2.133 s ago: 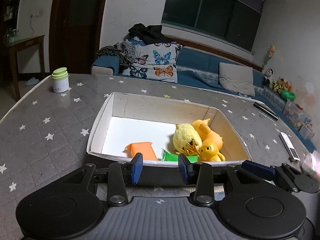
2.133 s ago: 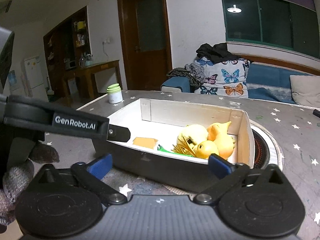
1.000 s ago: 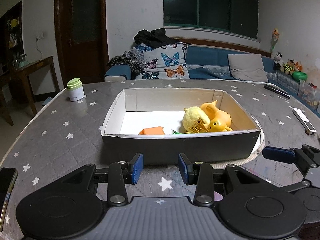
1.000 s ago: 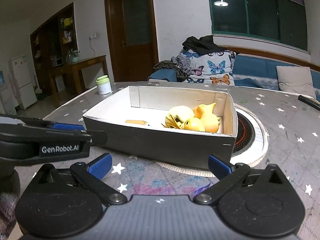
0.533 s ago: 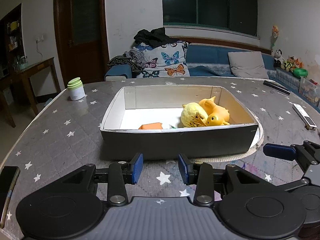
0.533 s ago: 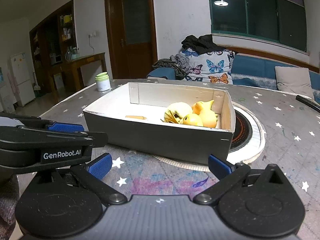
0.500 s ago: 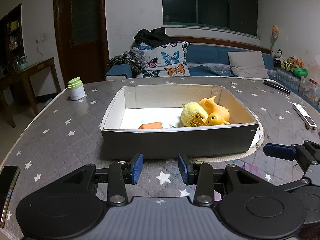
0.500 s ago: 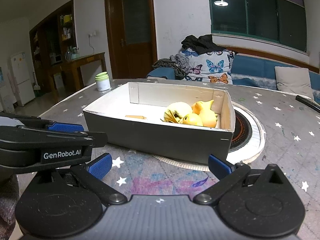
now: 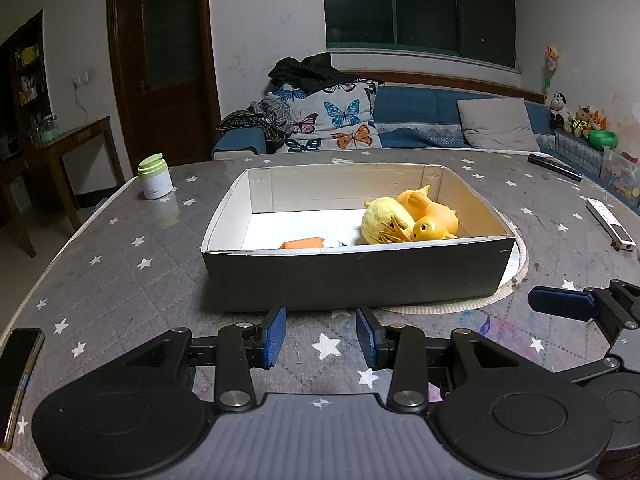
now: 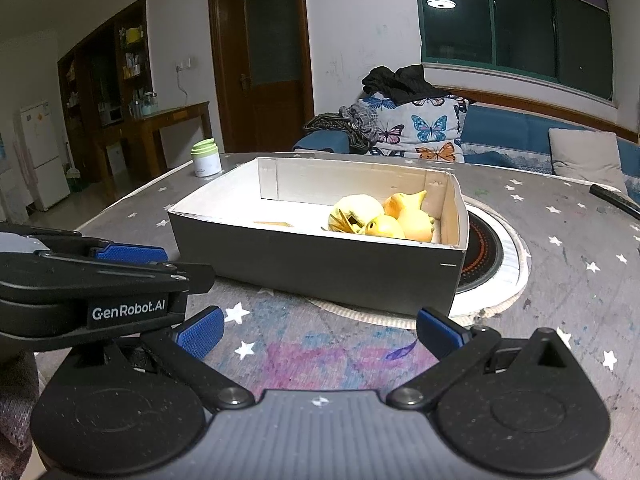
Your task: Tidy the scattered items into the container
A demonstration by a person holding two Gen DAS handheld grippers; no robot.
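Observation:
A dark cardboard box (image 9: 352,276) with a white inside stands on the star-patterned table; it also shows in the right wrist view (image 10: 320,264). Inside lie a yellow plush ball (image 9: 386,220), an orange rubber duck (image 9: 434,220), an orange block (image 9: 302,243) and a bit of green. My left gripper (image 9: 322,336) hovers in front of the box's near wall, its jaws partly open and empty. My right gripper (image 10: 318,328) is wide open and empty, also short of the box. The left gripper shows at the left of the right wrist view (image 10: 132,254).
A white jar with a green lid (image 9: 155,178) stands at the table's far left. A phone (image 9: 18,376) lies at the near left edge. Remote controls (image 9: 608,224) lie at the right. A round burner ring (image 10: 492,256) sits under the box's right side.
Both grippers have drawn back from the box over the last two seconds, so it looks smaller and farther. In the last half second little has moved. Neither gripper's opening has changed.

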